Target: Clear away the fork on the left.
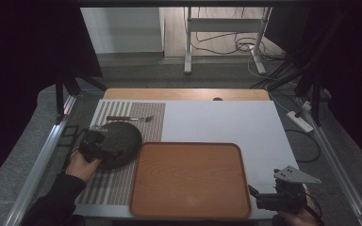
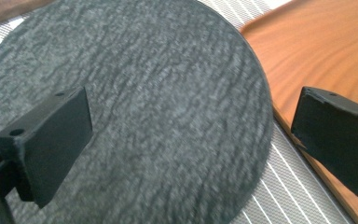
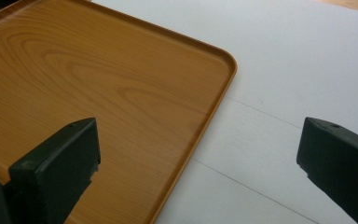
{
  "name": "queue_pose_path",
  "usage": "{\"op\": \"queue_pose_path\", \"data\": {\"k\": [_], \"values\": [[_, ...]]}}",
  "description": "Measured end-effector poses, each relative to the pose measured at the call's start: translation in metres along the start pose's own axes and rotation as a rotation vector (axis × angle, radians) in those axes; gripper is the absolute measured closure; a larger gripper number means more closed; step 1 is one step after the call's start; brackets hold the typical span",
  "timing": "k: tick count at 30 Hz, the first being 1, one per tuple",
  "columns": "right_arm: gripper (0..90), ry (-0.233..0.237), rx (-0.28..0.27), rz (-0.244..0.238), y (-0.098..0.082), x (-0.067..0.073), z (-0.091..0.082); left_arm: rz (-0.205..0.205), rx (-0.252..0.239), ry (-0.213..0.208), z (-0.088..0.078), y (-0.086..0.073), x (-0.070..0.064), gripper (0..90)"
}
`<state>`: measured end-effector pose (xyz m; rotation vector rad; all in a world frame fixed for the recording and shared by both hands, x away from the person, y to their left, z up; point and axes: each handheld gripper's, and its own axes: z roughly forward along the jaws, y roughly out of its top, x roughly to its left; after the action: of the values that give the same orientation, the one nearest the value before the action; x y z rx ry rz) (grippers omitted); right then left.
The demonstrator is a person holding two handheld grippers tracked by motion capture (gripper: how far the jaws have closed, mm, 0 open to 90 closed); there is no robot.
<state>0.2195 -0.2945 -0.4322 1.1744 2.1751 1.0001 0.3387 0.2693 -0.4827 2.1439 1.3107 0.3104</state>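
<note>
The table carries a white sheet, with a striped placemat on its left side. A wooden tray lies at the near centre. Left of it, a dark round plate rests on the placemat, its edge just beside the tray. A wooden-handled fork lies beyond the plate. The left gripper hovers spread over the plate; the right gripper is spread over the tray's right edge.

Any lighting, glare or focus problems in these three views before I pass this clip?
High view: dim and underexposed, dark surroundings, yet the wooden tray and dark round plate read clearly. Left gripper view: bright, but the plate's texture is soft and slightly smeared, as are the hand-held gripper's near jaws. Right gripper view: evenly lit, tray grain sharp, no strong glare, the white table surface near washed out.
</note>
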Motion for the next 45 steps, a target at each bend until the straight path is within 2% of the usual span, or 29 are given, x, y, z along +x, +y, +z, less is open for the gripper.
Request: {"op": "queue_pose_path", "data": {"k": [15,21,27,36,40,43,45], "values": [[0.0,0.000,0.003,0.001,0.000,0.000,0.000,0.009,0.012,0.020,0.021,0.027,0.023,0.1],[0.0,0.000,0.004,0.003,0.000,0.000,0.000,0.010,0.024,0.014,0.035,0.042,0.034,0.1],[0.0,-0.002,0.005,0.006,0.000,-0.001,0.000,0.021,0.044,0.029,0.049,0.057,0.042,0.2],[0.0,0.002,0.004,0.005,0.000,-0.001,0.000,0.002,0.050,0.035,0.066,0.074,0.057,2.0],[0.0,0.003,0.004,0.006,0.000,-0.001,0.000,-0.004,0.058,0.041,0.070,0.080,0.066,8.7],[0.0,0.004,0.005,0.003,0.000,-0.001,0.000,-0.019,0.064,0.044,0.072,0.085,0.075,23.1],[0.0,0.006,0.005,0.001,0.000,-0.001,0.000,-0.029,0.072,0.057,0.073,0.089,0.081,38.0]]}}
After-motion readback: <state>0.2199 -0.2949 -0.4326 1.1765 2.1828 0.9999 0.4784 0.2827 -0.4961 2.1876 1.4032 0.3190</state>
